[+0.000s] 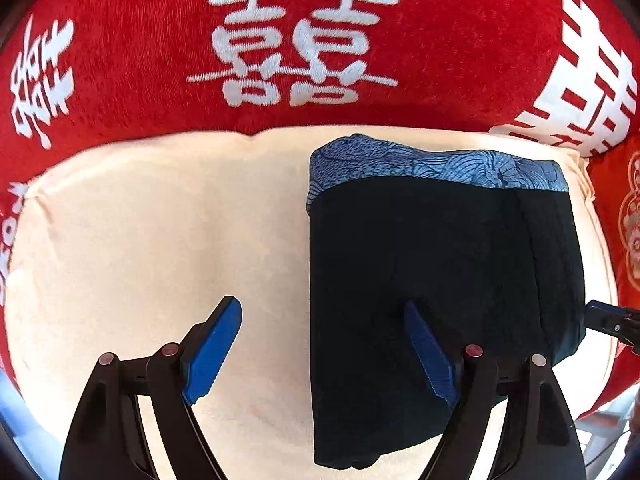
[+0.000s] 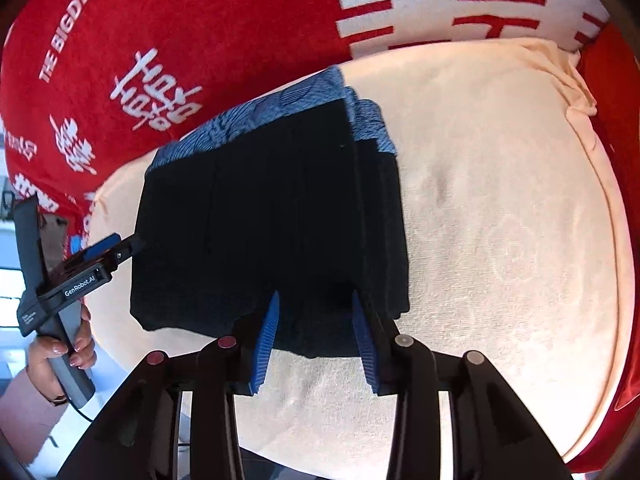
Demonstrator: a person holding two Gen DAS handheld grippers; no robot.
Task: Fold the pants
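The pants (image 1: pixel 440 256) are dark, almost black, with a blue patterned band along the far edge. They lie folded into a compact stack on a cream cloth (image 1: pixel 160 240). My left gripper (image 1: pixel 324 308) is open, its right finger over the near edge of the pants and its left finger over bare cloth. In the right wrist view the pants (image 2: pixel 272 216) show as several stacked layers. My right gripper (image 2: pixel 314 300) is open, both fingers over the near edge of the stack. The left gripper (image 2: pixel 116 246) also shows there at the stack's left side.
A red blanket with white characters (image 1: pixel 304 40) lies behind the cream cloth and wraps around it (image 2: pixel 180 20). A hand (image 2: pixel 52 356) holds the left gripper's handle at the left edge of the right wrist view. The cream cloth (image 2: pixel 500 200) extends right of the pants.
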